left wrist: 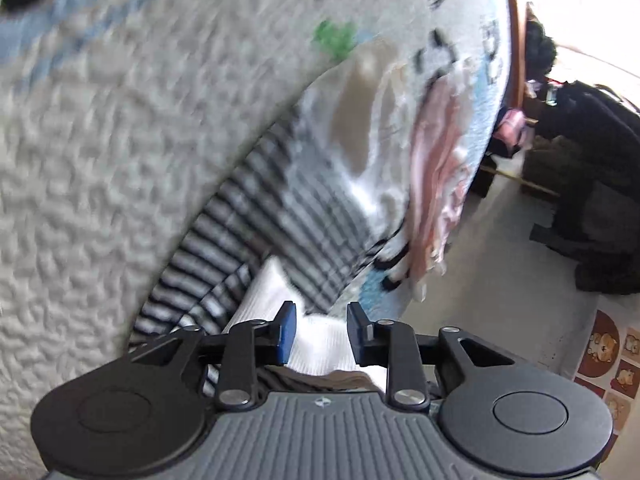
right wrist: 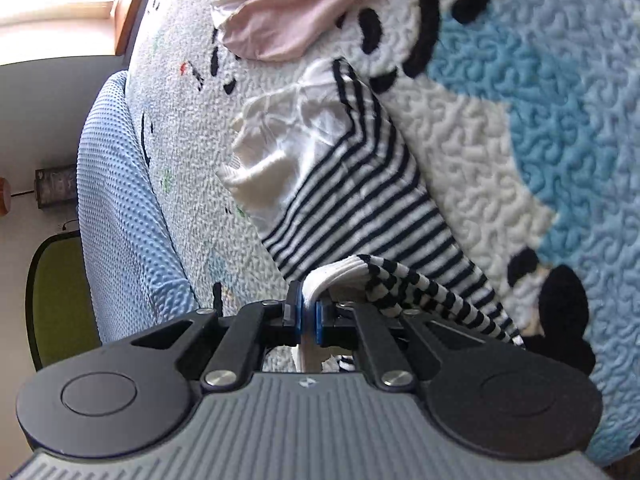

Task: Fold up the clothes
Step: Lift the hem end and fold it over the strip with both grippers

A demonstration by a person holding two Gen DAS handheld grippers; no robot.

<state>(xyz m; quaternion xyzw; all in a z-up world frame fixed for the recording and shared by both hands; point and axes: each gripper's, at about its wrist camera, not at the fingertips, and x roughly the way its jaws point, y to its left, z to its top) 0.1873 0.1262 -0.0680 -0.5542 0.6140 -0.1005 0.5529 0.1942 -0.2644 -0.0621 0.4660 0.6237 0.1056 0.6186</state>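
While your right tongs (right wrist: 307, 316) are clenched on a white ribbed edge of the striped garment (right wrist: 360, 200), the rest of it trails away across the bed's quilt (right wrist: 500, 152), partly bunched, with a white crumpled part showing beside the stripes. That pinch at the hem likely serves to lift or carry one edge over. Your left tongs (left wrist: 320, 330) stand released, jaws apart, with white ribbed cloth between and beneath them; the left wrist view is blurred, so contact cannot be told. A pink garment (right wrist: 280, 20) lies farther along the quilt, apart from the striped one. In the right wrist view, the bed's edge, draped in a blue dotted cover (right wrist: 120, 200), runs just beside the striped garment, so little room remains there; the quilt's panda-patterned middle offers wider bare room for laying cloth flat.
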